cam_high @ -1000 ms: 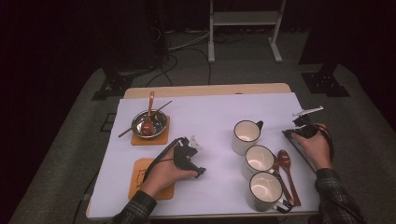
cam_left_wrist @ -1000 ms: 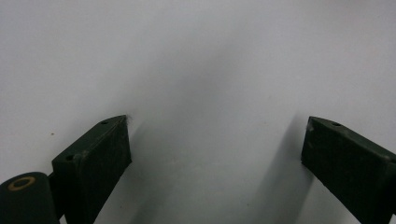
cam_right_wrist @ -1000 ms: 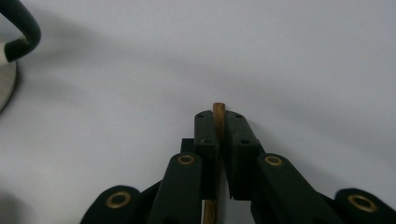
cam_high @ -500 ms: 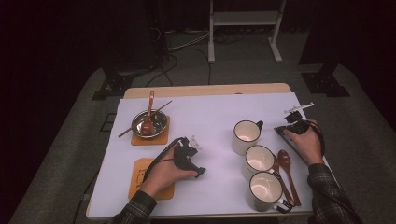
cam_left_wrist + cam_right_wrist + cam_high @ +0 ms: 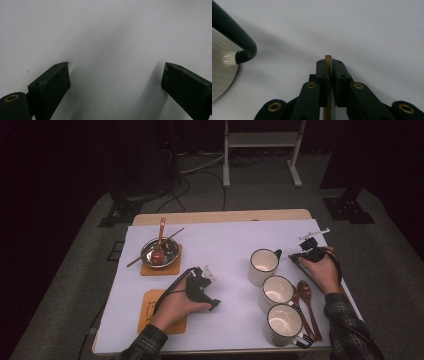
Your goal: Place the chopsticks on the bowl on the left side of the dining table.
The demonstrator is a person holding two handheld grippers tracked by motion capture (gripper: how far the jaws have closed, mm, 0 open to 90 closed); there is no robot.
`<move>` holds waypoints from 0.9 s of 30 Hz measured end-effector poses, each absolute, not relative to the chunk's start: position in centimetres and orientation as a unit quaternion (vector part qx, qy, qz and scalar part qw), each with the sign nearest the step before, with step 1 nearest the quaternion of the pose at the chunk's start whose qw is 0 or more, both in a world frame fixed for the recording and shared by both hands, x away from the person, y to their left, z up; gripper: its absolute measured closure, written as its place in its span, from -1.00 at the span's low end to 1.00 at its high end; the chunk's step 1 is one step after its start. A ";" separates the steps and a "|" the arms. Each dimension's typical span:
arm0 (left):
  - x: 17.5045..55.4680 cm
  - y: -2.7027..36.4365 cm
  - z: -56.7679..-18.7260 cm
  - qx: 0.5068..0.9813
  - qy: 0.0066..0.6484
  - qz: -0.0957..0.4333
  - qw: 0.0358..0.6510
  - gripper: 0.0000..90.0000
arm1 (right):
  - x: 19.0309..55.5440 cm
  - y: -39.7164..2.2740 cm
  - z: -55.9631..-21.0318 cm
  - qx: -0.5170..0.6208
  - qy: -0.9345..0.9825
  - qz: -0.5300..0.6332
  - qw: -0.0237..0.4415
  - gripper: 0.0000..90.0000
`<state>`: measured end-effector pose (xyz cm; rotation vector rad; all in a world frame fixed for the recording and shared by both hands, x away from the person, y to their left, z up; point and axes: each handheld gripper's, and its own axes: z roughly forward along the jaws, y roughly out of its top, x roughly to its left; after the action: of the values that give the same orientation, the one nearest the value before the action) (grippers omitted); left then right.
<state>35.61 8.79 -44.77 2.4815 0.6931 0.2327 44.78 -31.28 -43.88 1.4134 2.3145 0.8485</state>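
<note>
Spoon handle (image 5: 327, 75) between right gripper's (image 5: 328, 60) fingers

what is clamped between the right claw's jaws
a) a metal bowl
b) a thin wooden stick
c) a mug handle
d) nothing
b: in the right gripper view the right claw has its black jaws pressed on a thin wooden stick, while the dark mug handle sits apart at the left.

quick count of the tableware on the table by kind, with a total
mugs: 3 (nearest the right gripper at, then, then)
wooden spoons: 3 (one in the bowl, two beside the mugs)
metal bowl: 1
chopstick across the bowl: 1
coasters: 2 ()
thin wooden stick in the right gripper: 1
total: 11
</note>
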 end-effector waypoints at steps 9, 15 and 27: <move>35.6 8.8 -44.8 0.922 0.259 0.086 0.274 -0.85 | 44.1 -31.6 -43.1 0.488 0.797 0.319 0.156 0.53; 35.6 8.8 -44.8 0.922 0.258 0.086 0.274 -0.85 | 43.3 -32.0 -42.6 0.484 0.795 0.327 0.162 0.50; 35.6 8.8 -44.8 0.922 0.260 0.085 0.275 -0.85 | 41.9 -33.1 -42.4 0.485 0.796 0.326 0.161 0.49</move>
<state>35.61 8.79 -44.78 2.4781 0.6983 0.2272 41.88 -33.07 -42.39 1.3854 2.2721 0.9302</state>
